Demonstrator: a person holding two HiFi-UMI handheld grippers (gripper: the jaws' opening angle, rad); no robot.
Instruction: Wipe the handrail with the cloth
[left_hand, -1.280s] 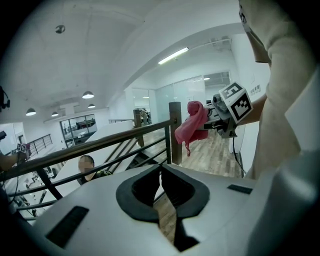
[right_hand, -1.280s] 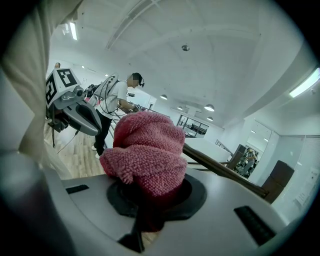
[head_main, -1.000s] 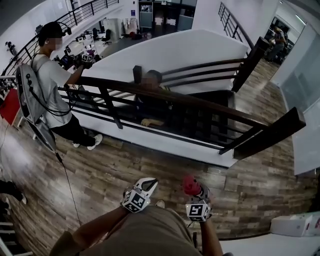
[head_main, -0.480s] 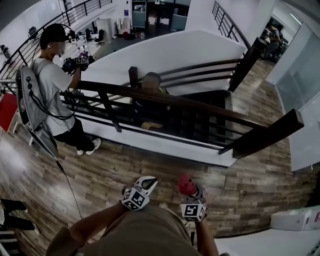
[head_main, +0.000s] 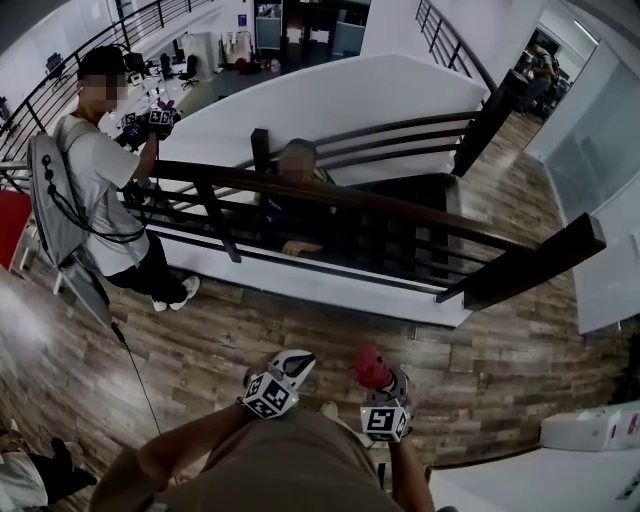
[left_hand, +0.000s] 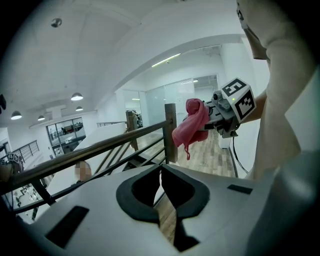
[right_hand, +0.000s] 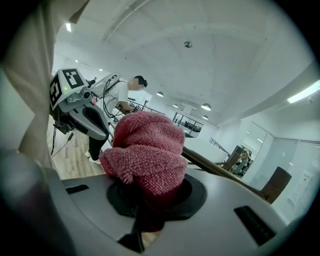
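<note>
While the red cloth (right_hand: 145, 150) sits bunched and clamped between the jaws of our right gripper (head_main: 378, 380), we hold it low over the wooden floor (head_main: 250, 330), well short of the dark handrail (head_main: 400, 208). Our left gripper (head_main: 297, 365) hangs just beside it, jaws pressed together on nothing. Near the rail's left end stands a person in a white shirt (head_main: 95, 170).
</note>
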